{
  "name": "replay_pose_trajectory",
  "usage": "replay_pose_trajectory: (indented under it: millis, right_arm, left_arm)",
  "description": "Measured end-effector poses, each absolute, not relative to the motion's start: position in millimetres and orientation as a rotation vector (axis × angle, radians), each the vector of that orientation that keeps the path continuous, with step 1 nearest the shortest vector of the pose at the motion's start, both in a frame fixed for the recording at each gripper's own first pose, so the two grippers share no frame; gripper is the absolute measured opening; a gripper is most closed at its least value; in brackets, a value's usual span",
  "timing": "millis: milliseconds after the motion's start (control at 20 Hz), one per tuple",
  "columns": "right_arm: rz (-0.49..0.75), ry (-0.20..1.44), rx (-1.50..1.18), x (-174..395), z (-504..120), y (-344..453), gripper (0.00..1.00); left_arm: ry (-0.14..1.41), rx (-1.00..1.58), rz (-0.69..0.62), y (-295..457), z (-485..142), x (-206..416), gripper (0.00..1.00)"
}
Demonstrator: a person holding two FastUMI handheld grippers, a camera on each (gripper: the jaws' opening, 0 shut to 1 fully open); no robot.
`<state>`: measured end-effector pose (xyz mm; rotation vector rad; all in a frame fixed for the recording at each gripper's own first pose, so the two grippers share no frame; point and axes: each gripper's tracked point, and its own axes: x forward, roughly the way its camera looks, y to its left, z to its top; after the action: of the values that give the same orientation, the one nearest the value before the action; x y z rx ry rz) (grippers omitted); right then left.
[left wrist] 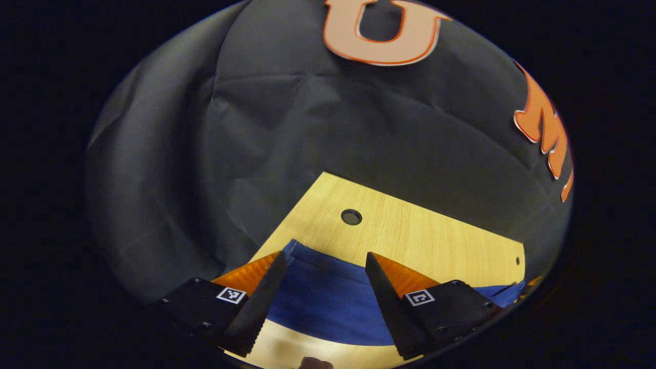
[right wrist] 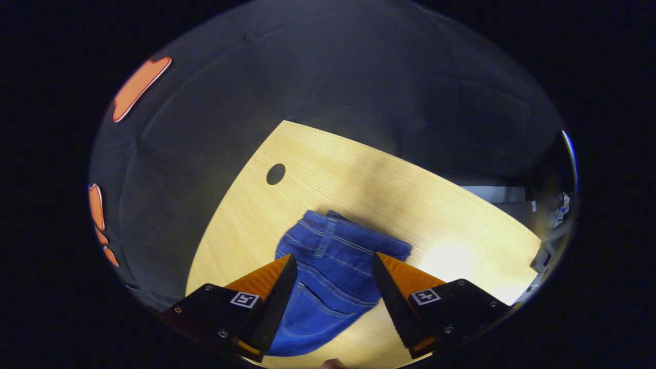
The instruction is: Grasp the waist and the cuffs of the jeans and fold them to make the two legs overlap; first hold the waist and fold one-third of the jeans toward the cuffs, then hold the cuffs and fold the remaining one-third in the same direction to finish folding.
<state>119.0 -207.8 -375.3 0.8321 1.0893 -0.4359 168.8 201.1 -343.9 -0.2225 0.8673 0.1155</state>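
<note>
Blue jeans lie flat on the light wooden table. In the left gripper view a plain stretch of the jeans [left wrist: 328, 302], ending in a straight edge, runs across under my left gripper [left wrist: 324, 261], which hovers open above it with nothing between its fingers. In the right gripper view the waist end of the jeans [right wrist: 333, 251], with its belt loop, pale seams and a back pocket, lies below my right gripper [right wrist: 333, 261]. That gripper is also open and holds nothing.
The wooden table [left wrist: 410, 230] has a round cable hole [left wrist: 351, 217] near its back corner, seen too as the hole [right wrist: 275, 173] in the right gripper view. Black cloth walls stand close behind the table. Bare table [right wrist: 461, 246] lies to the right of the waist.
</note>
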Motion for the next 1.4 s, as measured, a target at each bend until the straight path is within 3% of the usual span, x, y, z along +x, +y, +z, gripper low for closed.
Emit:
replay_pose_trajectory:
  millis: [50,200,700,800,1050,1150,1250,1400]
  right_arm:
    - [-0.451,1.101,0.832,108.7,-379.7,-209.1,0.94]
    - [-0.485,1.143,0.878,85.6,-400.4,-209.5,0.98]
    - [-0.5,1.137,0.906,105.0,-437.3,-209.4,0.95]
    - [-0.495,1.146,0.887,102.6,-443.8,-204.2,0.72]
    - [-0.518,1.096,0.869,104.5,-424.2,-204.8,0.25]
    - [-0.471,1.035,0.833,113.0,-403.8,-197.4,0.24]
    - [-0.462,1.017,0.808,118.3,-388.0,-184.4,0.12]
    - [-0.392,0.962,0.738,126.1,-353.1,-172.3,0.12]
  left_arm:
    - [0.859,-0.224,0.093,192.2,-340.5,166.0,0.98]
    - [0.848,-0.242,0.04,171.4,-324.0,153.7,0.98]
    - [0.8,-0.202,-0.03,124.5,-279.5,123.7,0.98]
    - [0.783,-0.202,-0.037,122.7,-274.1,117.6,0.98]
    - [0.781,-0.222,-0.039,125.0,-274.4,105.8,0.98]
    - [0.785,-0.22,-0.041,127.3,-278.5,100.2,0.98]
    - [0.778,-0.226,-0.054,125.2,-277.2,96.3,0.98]
    - [0.767,-0.233,-0.07,124.8,-274.4,89.9,0.98]
